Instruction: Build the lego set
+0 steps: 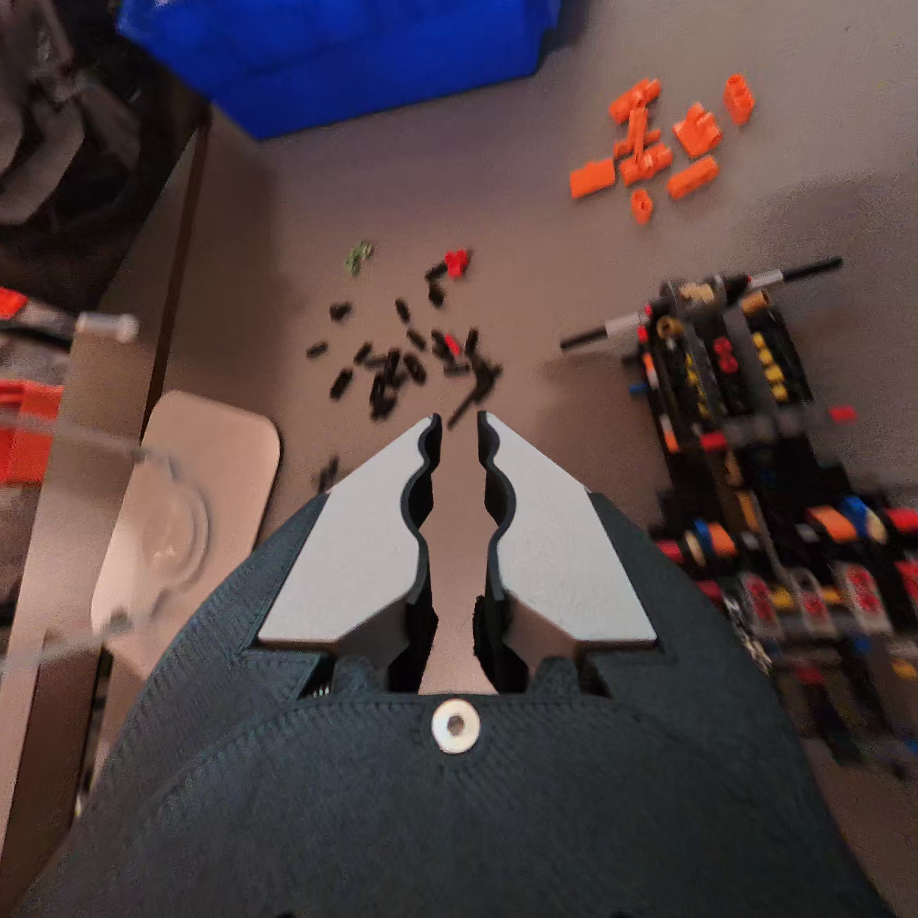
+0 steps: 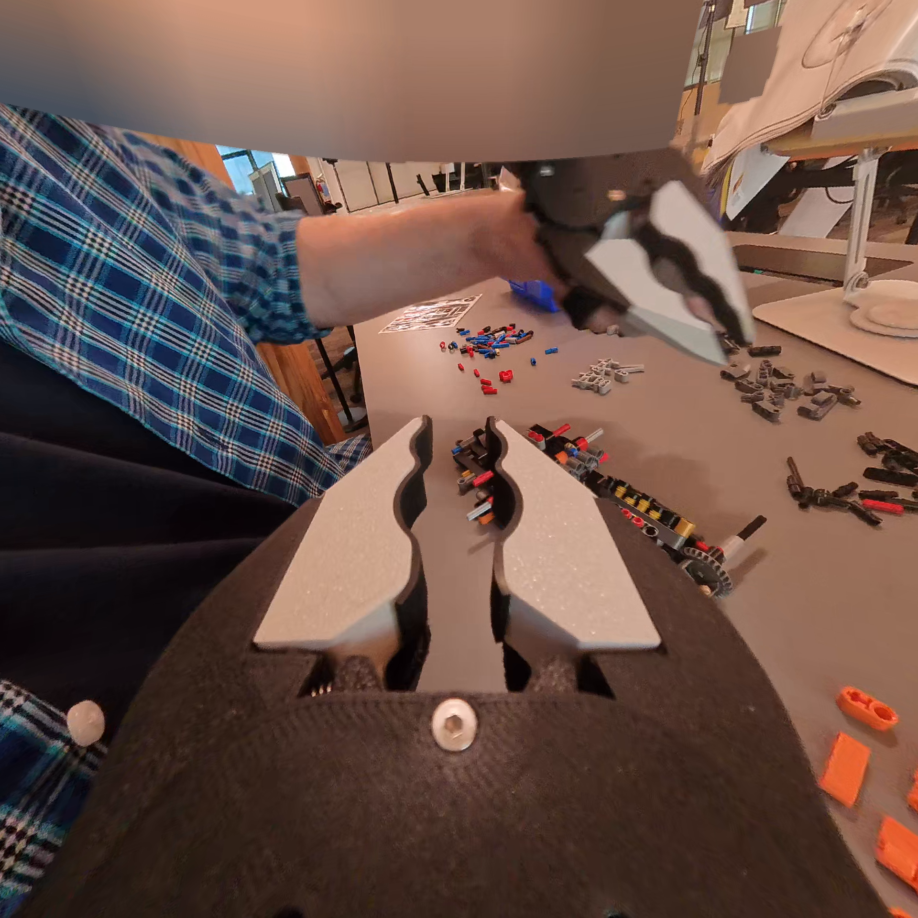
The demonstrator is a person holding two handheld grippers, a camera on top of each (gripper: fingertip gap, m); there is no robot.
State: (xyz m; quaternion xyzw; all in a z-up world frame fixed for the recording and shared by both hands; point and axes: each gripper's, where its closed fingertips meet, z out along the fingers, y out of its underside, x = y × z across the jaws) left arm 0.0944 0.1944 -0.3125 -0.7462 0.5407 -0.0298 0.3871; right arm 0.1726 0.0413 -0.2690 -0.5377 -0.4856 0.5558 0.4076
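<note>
Your left gripper (image 1: 458, 422), slightly parted and empty, hovers over the black pins (image 1: 397, 362) at 12 o'clock; a fast descent could scatter them. Your right gripper (image 2: 459, 422) also holds nothing.

bare table (image 1: 521, 238) between black pins (image 1: 392, 367) and orange pieces (image 1: 660, 144).

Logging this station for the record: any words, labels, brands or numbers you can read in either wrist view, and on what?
None can be read.
Printed sheet on the table: marks too small.
Hanging papers, upper right: only blurred drawing lines.
Blue bin, left wrist view: nothing legible.
</note>
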